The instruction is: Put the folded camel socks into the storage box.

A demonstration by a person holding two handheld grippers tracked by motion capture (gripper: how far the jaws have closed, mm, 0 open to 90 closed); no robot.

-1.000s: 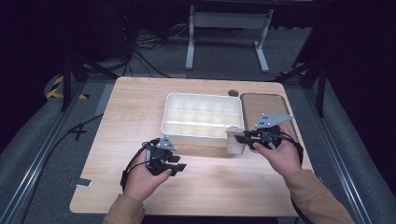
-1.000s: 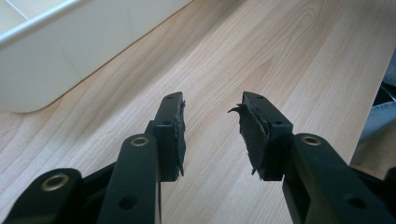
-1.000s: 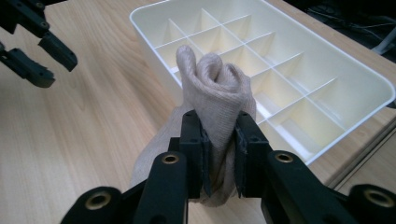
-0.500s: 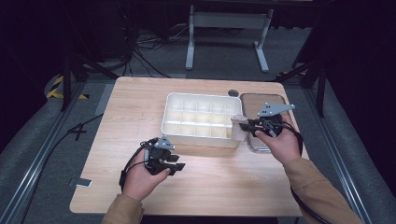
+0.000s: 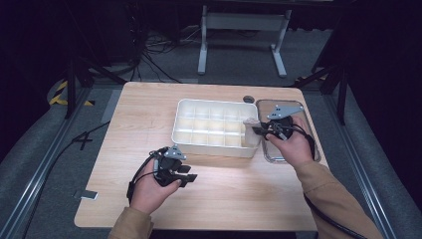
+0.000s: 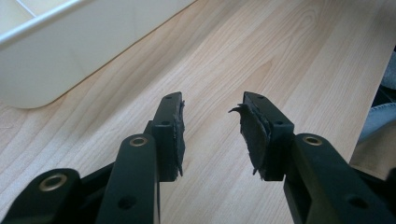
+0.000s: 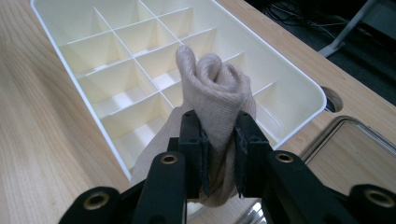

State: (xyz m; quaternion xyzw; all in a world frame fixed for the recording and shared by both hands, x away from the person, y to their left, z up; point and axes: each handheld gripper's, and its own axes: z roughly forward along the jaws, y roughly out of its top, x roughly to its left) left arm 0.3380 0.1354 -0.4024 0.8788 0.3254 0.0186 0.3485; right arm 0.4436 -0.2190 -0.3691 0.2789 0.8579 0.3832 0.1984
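1. Since half a second ago the right gripper [image 5: 260, 130] has moved left off the clear tray [image 5: 271, 155], and the beige cloth [image 5: 250, 134] it carries now hangs over the right end of the white bin [image 5: 199, 142]. A second ago it was nearer the person, at the bin's front right corner.
2. The left gripper [image 5: 188, 175] has not shifted across the three moments; it sits on the surface [image 5: 139, 114] just in front of the bin.
3. The right hand [image 5: 291, 144] reaches forward over the clear tray, forearm coming in from the lower right, jaws pointing left toward the bin.
4. In the right gripper view the right gripper [image 7: 219, 140] has its jaws closed narrowly on the cloth [image 7: 212, 93], which stands up in a rolled bundle above the bin [image 7: 299, 84] and its dividers, near the corner by the clear tray [image 7: 355, 144].
5. The left hand [image 5: 149, 191] rests low, wrist near the surface's front edge, jaws pointing right.
6. In the left gripper view the left gripper [image 6: 210, 126] has its jaws wide apart with nothing between them, over bare surface [image 6: 289, 56]; a bin [image 6: 70, 56] corner shows at upper left.
7. The cloth's lower end is hidden behind the jaws, so I cannot tell which compartment it is over or whether it touches the bin.
8. Both pads look ragged at the edges.
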